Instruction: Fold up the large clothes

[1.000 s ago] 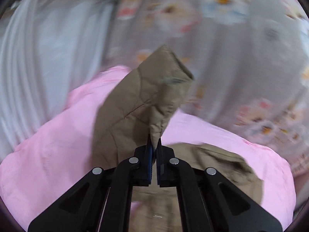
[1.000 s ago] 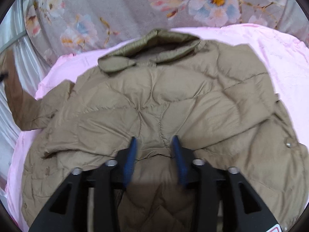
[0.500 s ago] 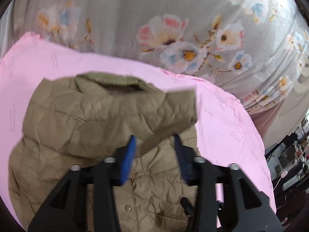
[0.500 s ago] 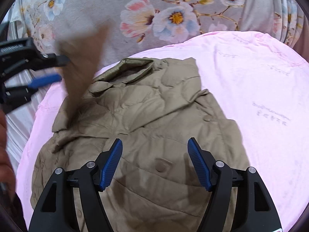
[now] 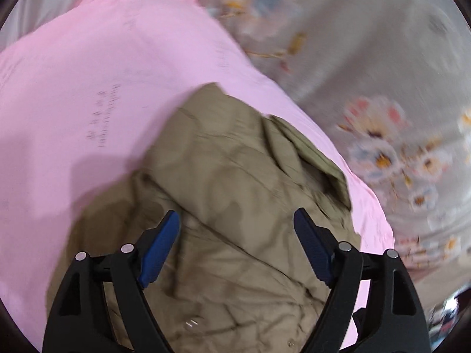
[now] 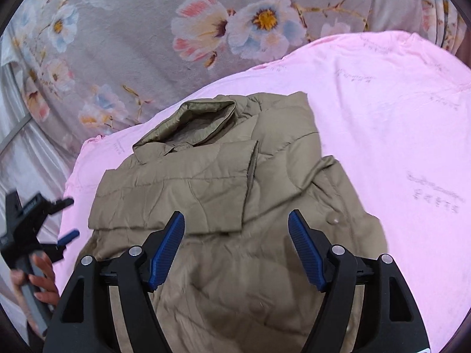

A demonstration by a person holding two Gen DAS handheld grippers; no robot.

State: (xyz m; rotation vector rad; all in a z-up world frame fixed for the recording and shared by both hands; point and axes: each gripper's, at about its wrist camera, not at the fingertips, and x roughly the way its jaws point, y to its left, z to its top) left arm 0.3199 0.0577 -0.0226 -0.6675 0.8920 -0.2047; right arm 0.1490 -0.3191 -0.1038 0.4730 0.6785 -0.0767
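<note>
Right gripper [image 6: 236, 248]: blue-padded fingers [image 6: 166, 248] spread wide above the lower body of the jacket [image 6: 235, 264], nothing between them; left gripper [image 5: 236, 242]: fingers [image 5: 159, 248] opening, apart over the quilted fabric with no fold pinched between the pads. In the right wrist view the left gripper also appears at the left edge, its handle held in a hand [image 6: 41, 279] beside the pink sheet [image 6: 397, 132]. The khaki padded jacket lies flat on the pink sheet; one sleeve [image 6: 176, 188] is folded across the chest; a snap button [image 6: 333, 220] shows on the right front; the collar [image 6: 194, 120] lies at the far end. Beyond the sheet lies a grey floral cloth [image 6: 176, 29].
</note>
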